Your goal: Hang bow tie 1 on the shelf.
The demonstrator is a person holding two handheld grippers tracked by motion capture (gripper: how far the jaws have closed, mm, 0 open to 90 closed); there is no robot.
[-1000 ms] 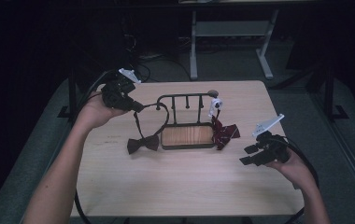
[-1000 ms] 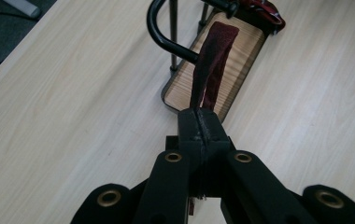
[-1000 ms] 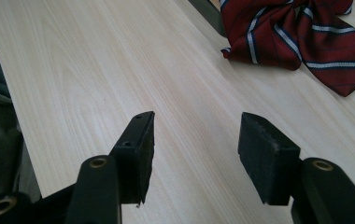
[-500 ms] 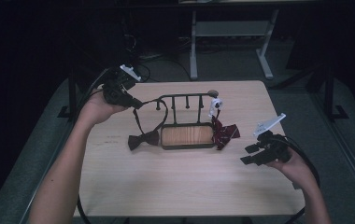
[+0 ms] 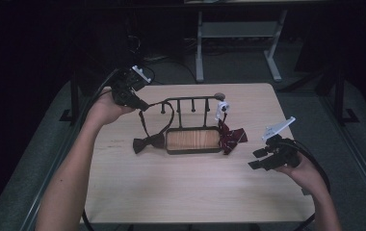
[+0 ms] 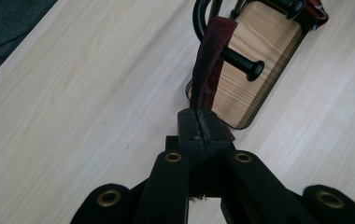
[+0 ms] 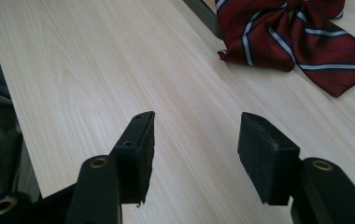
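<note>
- The right tongs point(image 5: 257, 159) are hovering with jaws standing apart and nothing between them, just above the bare surface point(image 5: 181, 187), near the striped red bow tie point(image 7: 301, 32) lying beside the rack's right end.
- The dark bow tie point(image 5: 149, 142) is resting on the surface just left of the wooden tray point(image 5: 193, 139); its strap point(image 6: 209, 60) is running up to the left tongs point(image 5: 142, 106), which are clamped tight on it.
- The strap is looping beside the rack's point(image 5: 190, 99) left pegs; one peg point(image 6: 243, 65) is sitting right behind it in the left gripper view.
- Likely risk: pulling sideways could be snagging the strap on that peg and tipping or dragging the light rack, since nothing is steadying it.
- Another risk: the thin strap could be slipping out of the pinch if the bow catches on the tray's edge.
- The tray is holding nothing that I can make out; the white clip-like piece point(image 5: 222, 107) is hanging at the rack's right end.
</note>
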